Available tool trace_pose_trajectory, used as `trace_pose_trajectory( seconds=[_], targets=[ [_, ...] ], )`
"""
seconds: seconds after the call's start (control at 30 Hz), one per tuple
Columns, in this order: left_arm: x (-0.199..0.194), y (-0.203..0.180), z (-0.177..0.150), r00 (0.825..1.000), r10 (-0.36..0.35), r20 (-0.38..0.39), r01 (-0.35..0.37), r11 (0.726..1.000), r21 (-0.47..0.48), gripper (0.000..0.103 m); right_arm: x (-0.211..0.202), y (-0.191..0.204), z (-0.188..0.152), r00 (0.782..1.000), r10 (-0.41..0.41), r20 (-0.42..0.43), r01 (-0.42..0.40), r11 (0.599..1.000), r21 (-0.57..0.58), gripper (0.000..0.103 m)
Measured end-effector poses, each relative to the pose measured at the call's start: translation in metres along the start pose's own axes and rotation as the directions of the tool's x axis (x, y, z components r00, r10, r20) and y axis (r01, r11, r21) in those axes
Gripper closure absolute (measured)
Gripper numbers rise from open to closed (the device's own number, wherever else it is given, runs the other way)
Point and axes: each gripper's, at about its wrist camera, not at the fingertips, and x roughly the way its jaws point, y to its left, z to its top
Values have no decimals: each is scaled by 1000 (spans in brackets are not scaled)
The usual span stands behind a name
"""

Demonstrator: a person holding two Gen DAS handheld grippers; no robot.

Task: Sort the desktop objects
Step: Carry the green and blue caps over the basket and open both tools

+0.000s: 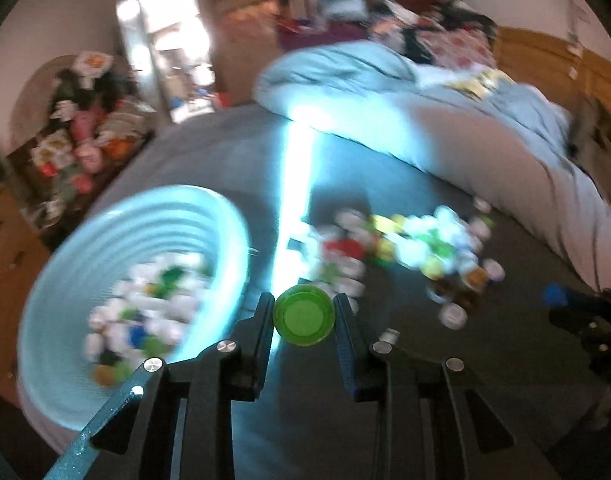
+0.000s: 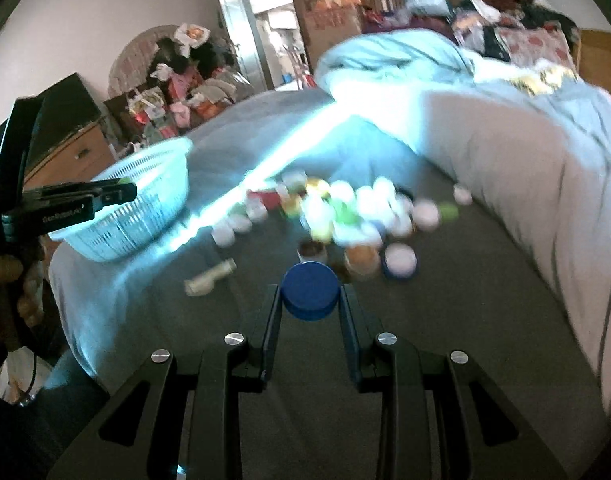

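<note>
Nearest to me in the left wrist view, my left claw [image 1: 304, 314] is clamped on a green bottle cap [image 1: 304, 316], one finger pressed to each side of it, held above the grey bed sheet [image 1: 505, 352]. Just to its left sits the pale blue basket [image 1: 65, 264], tilted toward the camera, with a blurred heap of caps in the basket [image 1: 141, 312], mostly white with some green, blue and orange.

In the right wrist view, my right claw [image 2: 310, 298] is clamped on a dark blue bottle cap [image 2: 310, 292], again gripped from both sides. A small cream-coloured bottle [image 2: 211, 277] lies on its side on the sheet, just left of the claw and ahead of it.

Beyond both claws, the pile of loose caps [image 2: 345, 216] spreads across the sheet: white, yellow, green, red and brown, too blurred for me to count. The basket stands to the left of that pile, apart from it, and a bright strip of light [image 2: 241, 196] runs across the sheet between them.

Further back, a rumpled light blue duvet [image 2: 505, 128] lies across the bed to the right. Behind it are piled clothes and a doorway; on the far left, a cluttered heap stands against the wall.
</note>
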Motion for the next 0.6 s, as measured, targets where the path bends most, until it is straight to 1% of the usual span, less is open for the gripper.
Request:
trace_pose_trajectory(
  seconds=[0.1, 0.23, 0.43, 0.6],
  targets=[
    [-14, 31, 6, 998, 56, 28, -55, 997, -45, 72, -1, 23, 30, 999, 19, 31, -18, 999, -40, 78],
    [-32, 69, 12, 990, 125, 62, -119, 988, -101, 72, 1, 52, 63, 997, 53, 64, -47, 994, -97, 78],
    [-48, 107, 13, 980, 178, 85, -164, 974, -154, 72, 11, 103, 107, 990, 110, 91, -94, 982, -165, 78],
    [-54, 134, 14, 975, 207, 86, -188, 964, -189, 72, 22, 141, 132, 985, 147, 92, -125, 969, -215, 78]
  ],
)
